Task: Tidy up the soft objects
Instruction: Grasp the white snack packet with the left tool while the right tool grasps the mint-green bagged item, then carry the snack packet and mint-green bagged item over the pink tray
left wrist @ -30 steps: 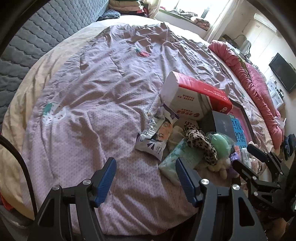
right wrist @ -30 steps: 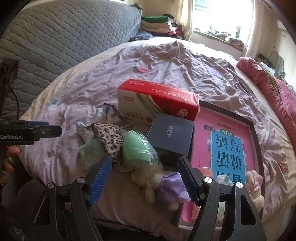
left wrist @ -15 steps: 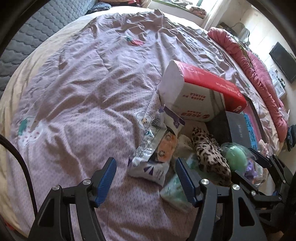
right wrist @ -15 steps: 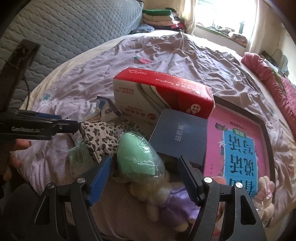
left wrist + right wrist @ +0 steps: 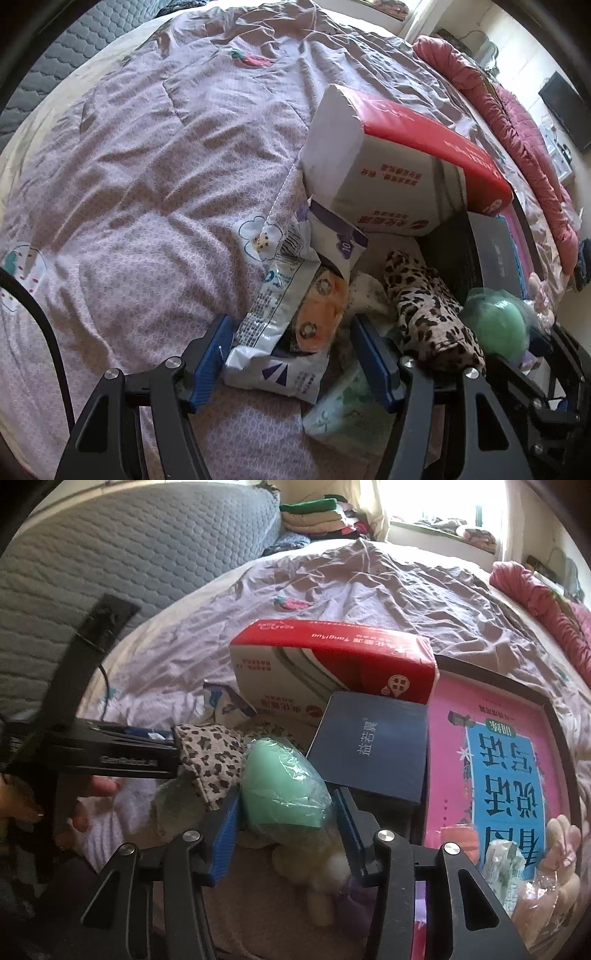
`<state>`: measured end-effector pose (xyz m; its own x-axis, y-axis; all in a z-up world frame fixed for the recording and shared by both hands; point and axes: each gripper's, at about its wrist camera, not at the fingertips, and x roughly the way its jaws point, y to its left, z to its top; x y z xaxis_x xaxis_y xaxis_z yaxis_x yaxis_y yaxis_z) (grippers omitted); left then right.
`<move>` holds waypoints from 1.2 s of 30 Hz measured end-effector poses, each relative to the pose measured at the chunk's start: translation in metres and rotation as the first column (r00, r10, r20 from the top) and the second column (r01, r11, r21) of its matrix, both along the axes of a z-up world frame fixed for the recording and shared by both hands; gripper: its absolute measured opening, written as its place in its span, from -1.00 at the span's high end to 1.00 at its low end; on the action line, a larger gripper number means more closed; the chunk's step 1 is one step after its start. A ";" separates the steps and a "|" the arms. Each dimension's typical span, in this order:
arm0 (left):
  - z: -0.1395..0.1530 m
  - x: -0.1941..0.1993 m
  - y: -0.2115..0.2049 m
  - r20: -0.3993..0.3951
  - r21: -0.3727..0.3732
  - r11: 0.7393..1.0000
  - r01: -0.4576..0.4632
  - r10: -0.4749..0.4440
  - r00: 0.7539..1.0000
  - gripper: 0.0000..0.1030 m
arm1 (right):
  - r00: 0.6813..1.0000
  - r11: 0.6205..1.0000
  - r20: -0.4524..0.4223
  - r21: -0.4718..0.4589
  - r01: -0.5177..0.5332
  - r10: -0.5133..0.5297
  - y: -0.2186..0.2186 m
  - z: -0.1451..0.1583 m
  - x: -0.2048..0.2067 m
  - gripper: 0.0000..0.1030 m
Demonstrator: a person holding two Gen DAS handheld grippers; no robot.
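A heap of soft things lies on the bed. My left gripper [image 5: 291,347] is open, its jaws on either side of a white and orange plastic pack [image 5: 291,325]. A leopard-print cloth [image 5: 424,306] lies just right of it, and a mint pack [image 5: 343,413] below. My right gripper [image 5: 286,819] is open around a green soft ball in clear wrap [image 5: 282,786], its pads close to the ball's sides. The ball also shows in the left wrist view [image 5: 495,325]. A cream and purple plush toy [image 5: 332,878] lies under the right gripper. The left gripper's arm shows in the right wrist view by the leopard cloth [image 5: 210,757].
A red and white tissue pack [image 5: 332,668] stands behind the heap, with a dark blue box [image 5: 369,757] and a pink and blue framed book [image 5: 498,760] to its right. A pink plush [image 5: 554,849] lies on the book. The purple bedspread [image 5: 147,166] stretches left. A red duvet [image 5: 517,122] lies far right.
Both grippers have moved forward and down into the heap. The left now straddles the plastic pack. The right has narrowed and now brackets the green ball.
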<state>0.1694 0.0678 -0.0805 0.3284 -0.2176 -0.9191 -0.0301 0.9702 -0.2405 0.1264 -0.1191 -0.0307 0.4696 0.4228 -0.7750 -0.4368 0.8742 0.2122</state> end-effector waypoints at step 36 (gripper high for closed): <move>0.098 -0.065 0.003 0.232 -0.030 0.998 -0.046 0.052 0.971 0.12 | 0.995 0.988 0.060 0.137 0.071 -0.080 -0.035 0.053 -0.016 0.00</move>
